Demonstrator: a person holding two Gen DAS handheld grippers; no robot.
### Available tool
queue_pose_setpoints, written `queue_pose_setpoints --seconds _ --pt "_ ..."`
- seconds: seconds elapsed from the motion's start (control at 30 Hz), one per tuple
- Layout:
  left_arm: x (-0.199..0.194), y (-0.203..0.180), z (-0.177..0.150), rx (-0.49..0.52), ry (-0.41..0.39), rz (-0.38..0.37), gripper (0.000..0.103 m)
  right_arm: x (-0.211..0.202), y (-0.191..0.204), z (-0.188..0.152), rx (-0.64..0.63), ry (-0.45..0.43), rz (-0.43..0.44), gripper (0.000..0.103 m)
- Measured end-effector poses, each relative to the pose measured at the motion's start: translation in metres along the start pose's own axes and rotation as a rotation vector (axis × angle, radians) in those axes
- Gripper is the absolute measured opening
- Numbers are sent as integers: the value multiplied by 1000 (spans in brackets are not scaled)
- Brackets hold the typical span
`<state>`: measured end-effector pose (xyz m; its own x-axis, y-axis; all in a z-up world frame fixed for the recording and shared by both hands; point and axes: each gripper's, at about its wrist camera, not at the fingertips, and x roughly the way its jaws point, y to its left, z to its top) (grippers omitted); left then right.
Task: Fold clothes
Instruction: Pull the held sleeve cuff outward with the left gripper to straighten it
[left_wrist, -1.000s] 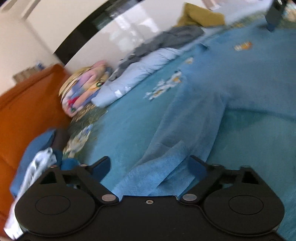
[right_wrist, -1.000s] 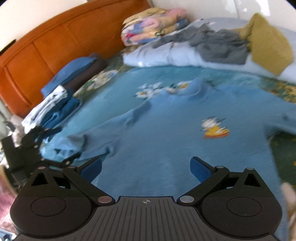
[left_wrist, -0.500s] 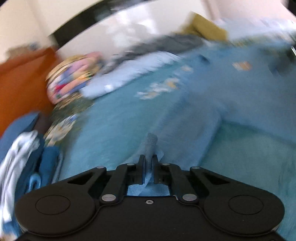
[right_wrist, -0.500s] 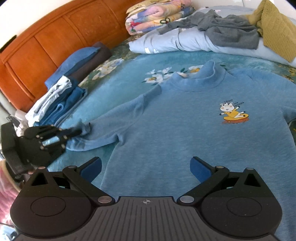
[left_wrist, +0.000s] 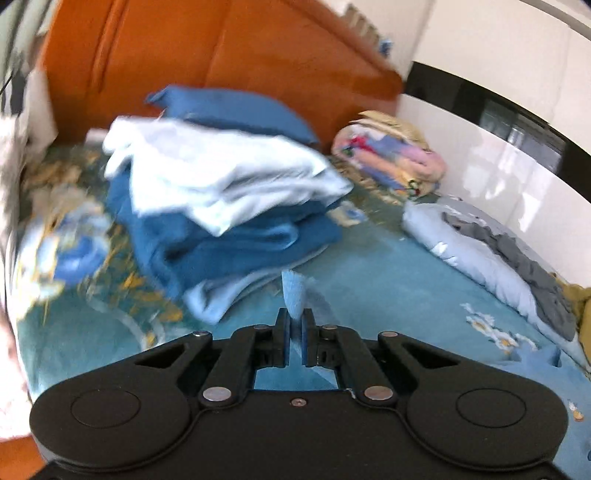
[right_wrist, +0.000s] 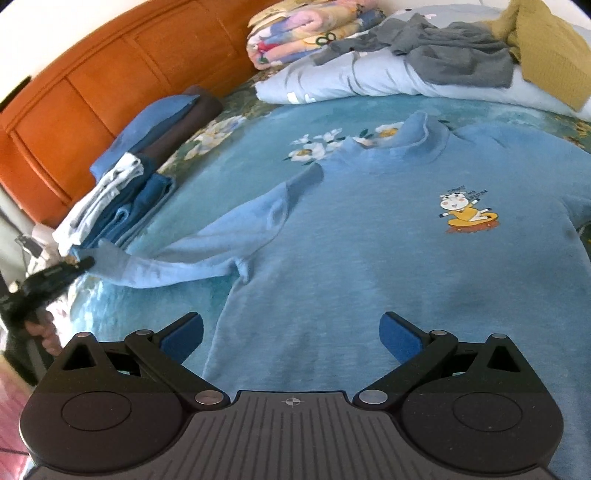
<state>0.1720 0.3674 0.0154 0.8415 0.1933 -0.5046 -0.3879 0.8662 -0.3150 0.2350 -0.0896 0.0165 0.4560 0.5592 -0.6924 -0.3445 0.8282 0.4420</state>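
Observation:
A light blue sweater (right_wrist: 369, 229) with a cartoon print lies face up on the bed. Its left sleeve (right_wrist: 192, 254) is pulled out straight to the left. My left gripper (left_wrist: 293, 325) is shut on the sleeve cuff (left_wrist: 293, 295); it also shows in the right wrist view (right_wrist: 79, 264) at the far left, holding the cuff beside a stack of folded clothes. My right gripper (right_wrist: 291, 332) is open and empty, hovering over the sweater's lower hem.
A stack of folded clothes (left_wrist: 221, 206) (right_wrist: 122, 199) sits by the orange headboard (right_wrist: 92, 96). A rolled floral blanket (right_wrist: 295, 33), a pale blue garment (right_wrist: 369, 77), a grey one (right_wrist: 454, 51) and a mustard one (right_wrist: 546, 55) lie at the far edge.
My left gripper closed on the sleeve cuff and pulled it out to the left toward the folded stack, straightening the sleeve. My right gripper stayed open over the hem.

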Motion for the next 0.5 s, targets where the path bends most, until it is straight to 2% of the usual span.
queue_pose_setpoints --seconds 0.17,0.33,0.43,0.5 --pt "17 11 -21 -11 76 34 5 8 7 1 -27 20 5 102" --pt "12 12 -20 -9 84 34 9 20 30 18 -113 -1 53 102" --pt "-2 12 -15 -10 82 30 56 39 51 35 -191 5 93 102" --pt "-9 12 -13 -5 81 16 57 59 72 43 -283 27 135 102"
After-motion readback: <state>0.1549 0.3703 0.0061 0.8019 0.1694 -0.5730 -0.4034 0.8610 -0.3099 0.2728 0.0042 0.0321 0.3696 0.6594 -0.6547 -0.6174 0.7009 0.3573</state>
